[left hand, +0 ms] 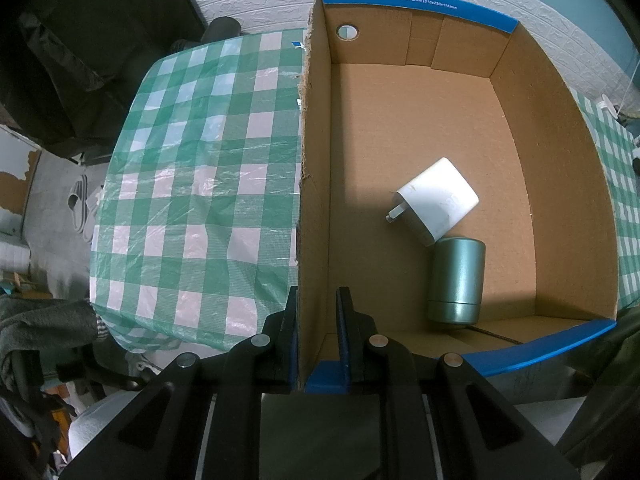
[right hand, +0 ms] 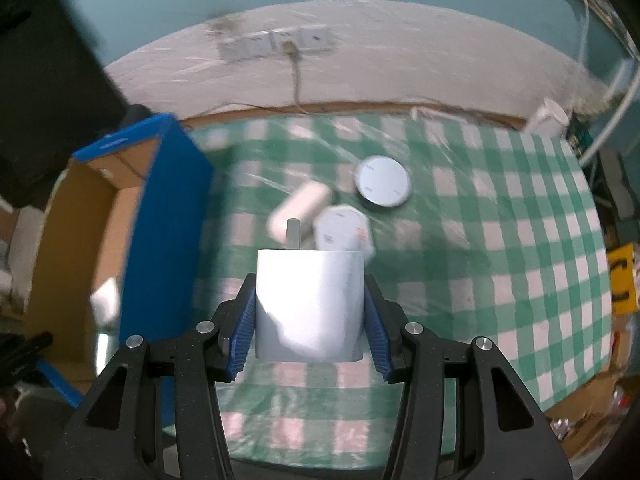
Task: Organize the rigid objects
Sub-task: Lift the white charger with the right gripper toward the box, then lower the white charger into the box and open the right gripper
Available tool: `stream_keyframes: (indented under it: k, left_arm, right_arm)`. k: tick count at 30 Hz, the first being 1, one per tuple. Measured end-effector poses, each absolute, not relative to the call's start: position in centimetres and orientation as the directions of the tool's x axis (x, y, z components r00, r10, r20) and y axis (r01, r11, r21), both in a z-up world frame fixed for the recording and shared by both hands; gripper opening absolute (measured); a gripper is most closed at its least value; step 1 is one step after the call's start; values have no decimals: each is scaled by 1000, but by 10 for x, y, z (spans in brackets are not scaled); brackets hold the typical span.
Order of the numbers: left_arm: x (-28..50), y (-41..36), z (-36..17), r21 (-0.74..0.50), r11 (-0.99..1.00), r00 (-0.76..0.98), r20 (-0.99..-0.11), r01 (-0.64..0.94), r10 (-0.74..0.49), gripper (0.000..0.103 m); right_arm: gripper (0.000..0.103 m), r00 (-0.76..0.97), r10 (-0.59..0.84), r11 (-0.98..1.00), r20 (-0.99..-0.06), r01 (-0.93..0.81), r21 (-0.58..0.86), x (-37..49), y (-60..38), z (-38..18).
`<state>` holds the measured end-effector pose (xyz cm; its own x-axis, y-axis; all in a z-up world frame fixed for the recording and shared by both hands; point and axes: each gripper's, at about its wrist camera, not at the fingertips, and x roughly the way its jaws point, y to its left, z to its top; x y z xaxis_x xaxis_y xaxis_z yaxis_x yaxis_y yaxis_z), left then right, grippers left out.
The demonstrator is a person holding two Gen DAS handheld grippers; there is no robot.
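checkered tablecloth (right hand: 500, 264) under right tool (right hand: 310, 320) gripping white charger (right hand: 310, 300).

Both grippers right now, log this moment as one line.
left gripper: clamped on cardboard box wall | right gripper: holding white charger above table

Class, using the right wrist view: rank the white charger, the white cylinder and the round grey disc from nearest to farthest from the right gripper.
1. White charger: clamped between the pads of the right gripper.
2. White cylinder: on the checked cloth just beyond, slightly left.
3. Round grey disc: farther back, to the right.
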<state>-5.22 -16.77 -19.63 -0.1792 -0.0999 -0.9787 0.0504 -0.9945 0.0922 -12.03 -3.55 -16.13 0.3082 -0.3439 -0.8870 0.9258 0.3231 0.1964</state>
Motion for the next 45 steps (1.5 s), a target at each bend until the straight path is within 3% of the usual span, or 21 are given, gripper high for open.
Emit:
stream_keyframes:
  k: [15,45]
  left_arm:
    - [-51,-168,-197,96,-994,-181,-978,46,-103,14]
    - [-51,-167,-196,96,-994,-181,-978,46,-103,15]
  right_arm:
    - [49,412,-330,511,-849,834,206,-41,7,-124]
    - [49,445,-246,628,-861,750,208,11,38,-147]
